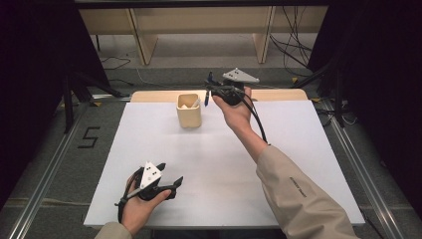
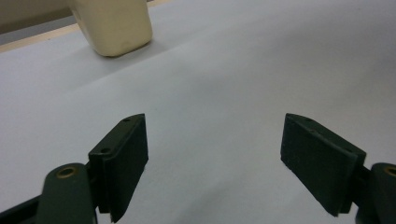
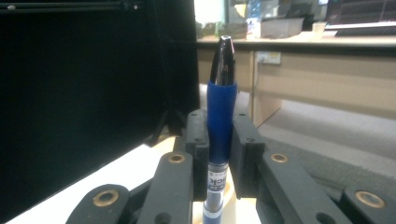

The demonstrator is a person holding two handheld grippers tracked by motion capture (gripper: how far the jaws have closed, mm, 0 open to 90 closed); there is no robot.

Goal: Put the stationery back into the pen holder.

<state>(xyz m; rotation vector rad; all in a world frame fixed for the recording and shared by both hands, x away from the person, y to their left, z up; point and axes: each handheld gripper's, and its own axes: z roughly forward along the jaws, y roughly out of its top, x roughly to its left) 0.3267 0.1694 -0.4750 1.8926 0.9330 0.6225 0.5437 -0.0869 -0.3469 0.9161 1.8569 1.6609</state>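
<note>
One cup [image 1: 189, 113] stands on the table, and one pale item [image 1: 190, 104] sits inside it, too small to tell what it is. There is one pen [image 3: 221, 116], blue with a black tip. Two grippers are in use: a left gripper [image 1: 169, 175] and a right gripper [image 1: 211, 85]. One white sheet [image 1: 224, 164] covers one table [image 1: 278, 94]. Two hands show, one per gripper.
</note>
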